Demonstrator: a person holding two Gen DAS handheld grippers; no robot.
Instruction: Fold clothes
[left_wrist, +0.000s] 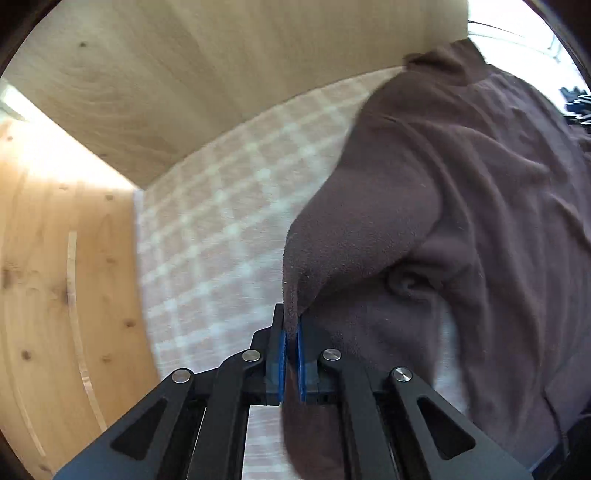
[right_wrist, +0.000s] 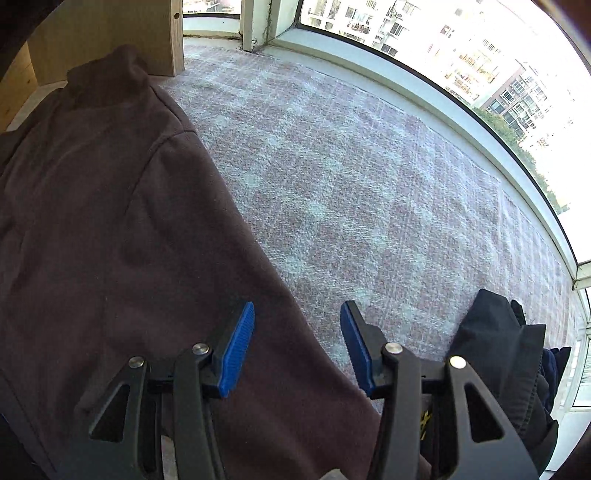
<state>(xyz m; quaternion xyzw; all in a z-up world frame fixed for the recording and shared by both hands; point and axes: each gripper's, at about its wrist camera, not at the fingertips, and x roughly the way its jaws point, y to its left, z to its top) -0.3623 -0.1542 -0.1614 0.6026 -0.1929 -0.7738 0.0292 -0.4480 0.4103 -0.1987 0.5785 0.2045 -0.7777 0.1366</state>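
Brown fleece top (left_wrist: 461, 177): soft, limp, drapes. Left claw (left_wrist: 291, 328) pinches its edge; right claw (right_wrist: 297, 325) gapes, empty, over hem.

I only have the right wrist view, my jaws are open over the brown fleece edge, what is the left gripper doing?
Observer: The left gripper is shut on a pinched fold of the brown fleece top.
Operator: Is that fold flat?
Observer: No, it peaks up off the checked cloth toward the pads.
Operator: What's beyond it on that side?
Observer: A pale wooden panel, close by.
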